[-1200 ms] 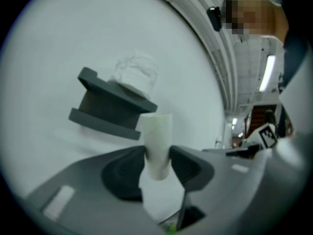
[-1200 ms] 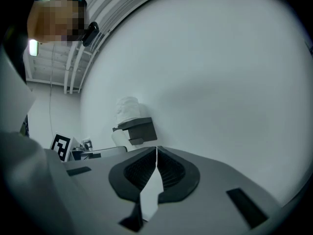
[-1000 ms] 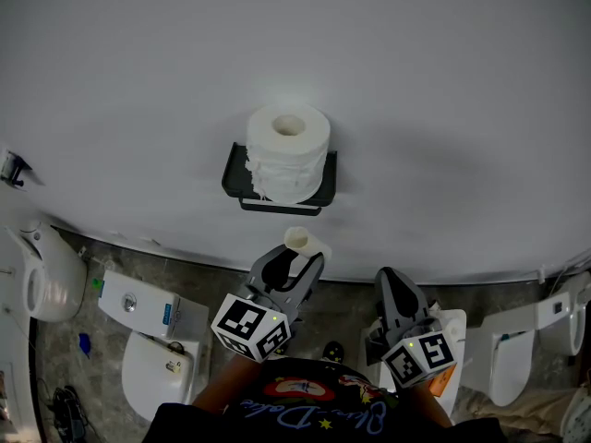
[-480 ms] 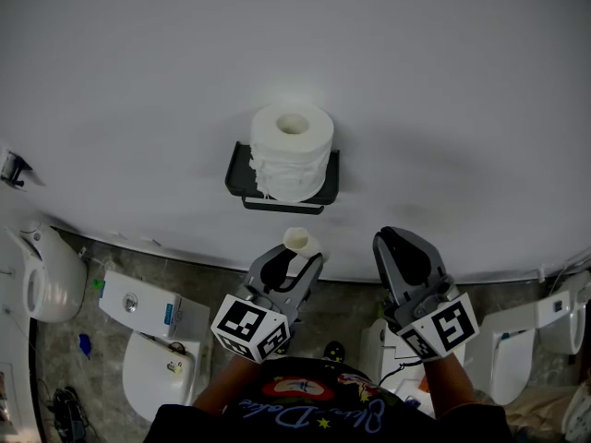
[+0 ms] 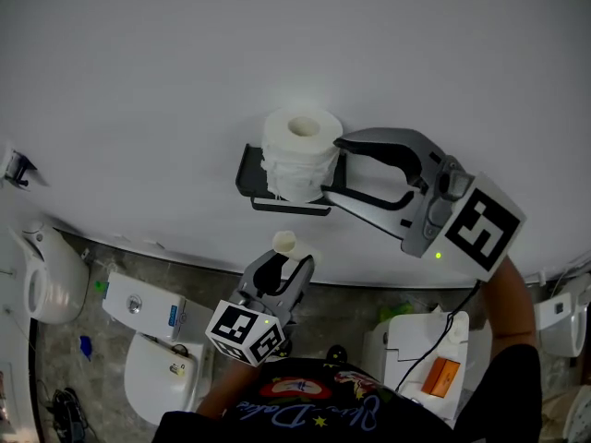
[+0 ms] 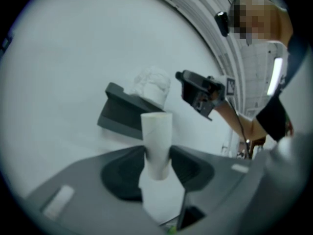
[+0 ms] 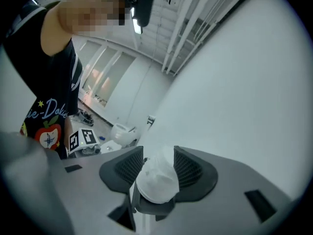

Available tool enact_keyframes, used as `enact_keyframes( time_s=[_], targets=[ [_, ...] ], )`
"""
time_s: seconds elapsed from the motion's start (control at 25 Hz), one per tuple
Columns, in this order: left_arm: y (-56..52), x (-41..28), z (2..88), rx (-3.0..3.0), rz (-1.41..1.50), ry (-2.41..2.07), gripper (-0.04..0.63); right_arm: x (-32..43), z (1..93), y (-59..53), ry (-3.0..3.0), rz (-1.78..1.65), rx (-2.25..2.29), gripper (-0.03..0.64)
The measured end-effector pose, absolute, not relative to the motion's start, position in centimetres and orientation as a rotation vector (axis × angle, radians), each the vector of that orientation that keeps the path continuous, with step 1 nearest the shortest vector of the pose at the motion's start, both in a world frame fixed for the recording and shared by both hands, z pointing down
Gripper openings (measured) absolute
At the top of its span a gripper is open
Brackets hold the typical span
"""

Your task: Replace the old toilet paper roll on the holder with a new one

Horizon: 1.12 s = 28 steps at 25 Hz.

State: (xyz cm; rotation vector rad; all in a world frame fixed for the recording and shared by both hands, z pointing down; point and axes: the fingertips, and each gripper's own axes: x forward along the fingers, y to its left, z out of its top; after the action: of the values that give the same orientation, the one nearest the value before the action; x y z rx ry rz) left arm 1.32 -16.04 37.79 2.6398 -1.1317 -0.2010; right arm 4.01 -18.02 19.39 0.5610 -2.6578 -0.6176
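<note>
White wall (image 5: 138, 81) bare all around black holder (image 5: 247, 179). On it, toward right end, toilet paper roll (image 5: 297, 155) upright. At roll's right edge, right gripper (image 5: 332, 166) with jaws just opened, roll between tips, unpressed. Below holder's front edge, apart, left gripper (image 5: 282, 264) clamped on cardboard tube (image 5: 283, 242).

Toilet roll (image 5: 300, 155) stands on the holder (image 5: 249, 172), cardboard tube (image 5: 283, 241) before it.
</note>
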Motion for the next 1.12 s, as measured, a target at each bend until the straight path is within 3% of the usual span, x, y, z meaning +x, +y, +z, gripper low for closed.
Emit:
enact_keyframes(
  time_s=[0.6, 0.96, 1.12],
  targets=[
    [-16.0, -2.9, 38.6, 2.523, -0.273, -1.249, 0.167, 0.5, 23.1, -22.0, -2.067, -0.667, 0.157, 0.222],
    [-16.1, -2.9, 38.8, 2.52, -0.258, -1.216, 0.167, 1.8, 21.3, -20.5, -2.328, -0.784, 0.358, 0.221],
    [-16.1, -2.9, 39.0, 2.525, -0.233, -1.213, 0.167, 4.6, 18.7, -18.3, -2.767, -0.561, 0.642, 0.221]
  ],
)
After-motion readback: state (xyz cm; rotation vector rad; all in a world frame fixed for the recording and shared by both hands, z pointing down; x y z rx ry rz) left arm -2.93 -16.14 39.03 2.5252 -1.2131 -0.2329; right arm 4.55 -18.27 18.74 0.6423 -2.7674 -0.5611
